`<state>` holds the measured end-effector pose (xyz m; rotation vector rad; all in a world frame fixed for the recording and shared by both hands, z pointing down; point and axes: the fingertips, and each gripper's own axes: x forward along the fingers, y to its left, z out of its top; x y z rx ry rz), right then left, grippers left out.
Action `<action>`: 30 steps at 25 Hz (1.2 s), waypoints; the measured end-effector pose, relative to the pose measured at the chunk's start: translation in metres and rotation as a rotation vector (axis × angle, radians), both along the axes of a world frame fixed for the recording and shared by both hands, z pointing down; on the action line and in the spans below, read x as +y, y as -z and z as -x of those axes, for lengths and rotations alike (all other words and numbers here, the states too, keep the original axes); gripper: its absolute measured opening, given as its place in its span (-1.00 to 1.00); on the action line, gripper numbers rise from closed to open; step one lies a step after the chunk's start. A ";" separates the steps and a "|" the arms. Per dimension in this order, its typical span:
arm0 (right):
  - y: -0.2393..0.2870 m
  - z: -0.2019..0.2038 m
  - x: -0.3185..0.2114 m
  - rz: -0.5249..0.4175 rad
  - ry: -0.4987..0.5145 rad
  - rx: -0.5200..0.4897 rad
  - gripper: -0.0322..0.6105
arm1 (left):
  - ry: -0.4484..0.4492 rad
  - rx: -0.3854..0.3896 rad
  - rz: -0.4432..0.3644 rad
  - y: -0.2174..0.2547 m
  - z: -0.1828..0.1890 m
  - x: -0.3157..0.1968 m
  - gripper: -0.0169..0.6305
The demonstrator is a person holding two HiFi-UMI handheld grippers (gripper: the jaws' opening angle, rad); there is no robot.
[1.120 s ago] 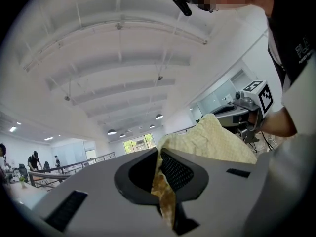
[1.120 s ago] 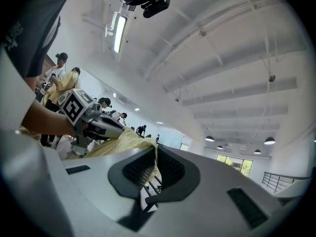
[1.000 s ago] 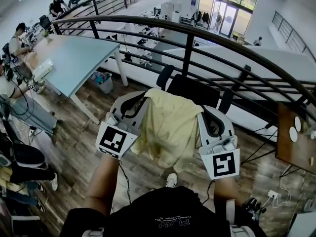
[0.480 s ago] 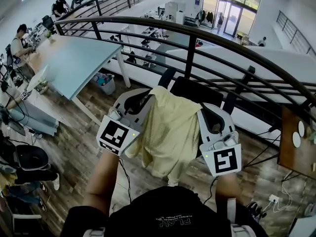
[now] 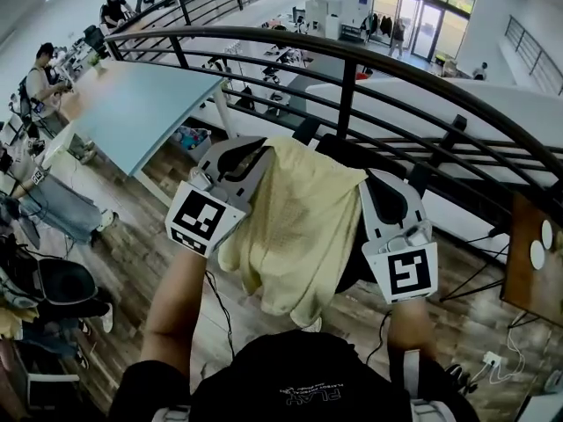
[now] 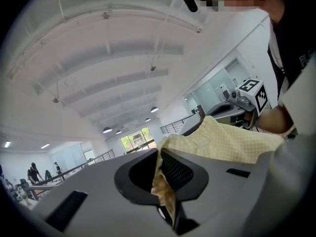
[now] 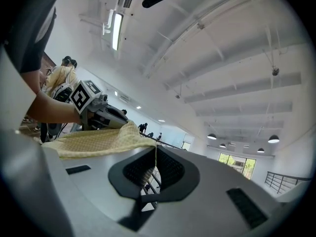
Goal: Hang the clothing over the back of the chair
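A pale yellow garment [image 5: 303, 227] hangs stretched between my two grippers in the head view, its lower part draping toward me. My left gripper [image 5: 262, 152] is shut on its left top corner, and the cloth [image 6: 232, 142] is pinched between the dark pads [image 6: 177, 169]. My right gripper [image 5: 368, 181] is shut on the right top corner, where a thin fold of cloth [image 7: 98, 139] runs between the pads [image 7: 168, 169]. The black chair's back [image 5: 347, 152] shows just beyond the garment's top edge and is mostly hidden by it.
A black metal railing [image 5: 352, 69] curves right behind the chair. A light blue table [image 5: 132, 104] stands at the left, with people seated [image 5: 40, 77] beyond it. A wooden table [image 5: 528, 258] is at the right edge. Cables [image 5: 493, 363] lie on the wood floor.
Both grippers have carried the garment forward toward the chair and railing. The cloth now covers more of the chair back than before. Both grips are unchanged.
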<state>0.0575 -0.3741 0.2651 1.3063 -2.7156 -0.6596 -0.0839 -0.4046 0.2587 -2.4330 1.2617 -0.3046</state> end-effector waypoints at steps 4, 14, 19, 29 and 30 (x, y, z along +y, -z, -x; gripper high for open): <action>0.001 -0.009 -0.009 -0.009 0.006 0.009 -0.82 | -0.001 -0.034 0.015 -0.003 -0.012 -0.013 -0.85; -0.013 -0.018 -0.040 0.025 -0.082 0.029 -0.83 | -0.092 -0.038 0.051 -0.011 -0.021 -0.041 -0.85; -0.023 -0.030 -0.055 0.068 -0.137 0.041 -0.83 | -0.143 -0.042 0.086 -0.024 -0.036 -0.061 -0.85; -0.035 -0.037 -0.096 0.107 -0.238 0.064 -0.83 | -0.241 -0.052 0.125 -0.032 -0.044 -0.106 -0.85; -0.033 -0.037 -0.099 0.106 -0.245 0.063 -0.83 | -0.248 -0.056 0.123 -0.031 -0.044 -0.108 -0.85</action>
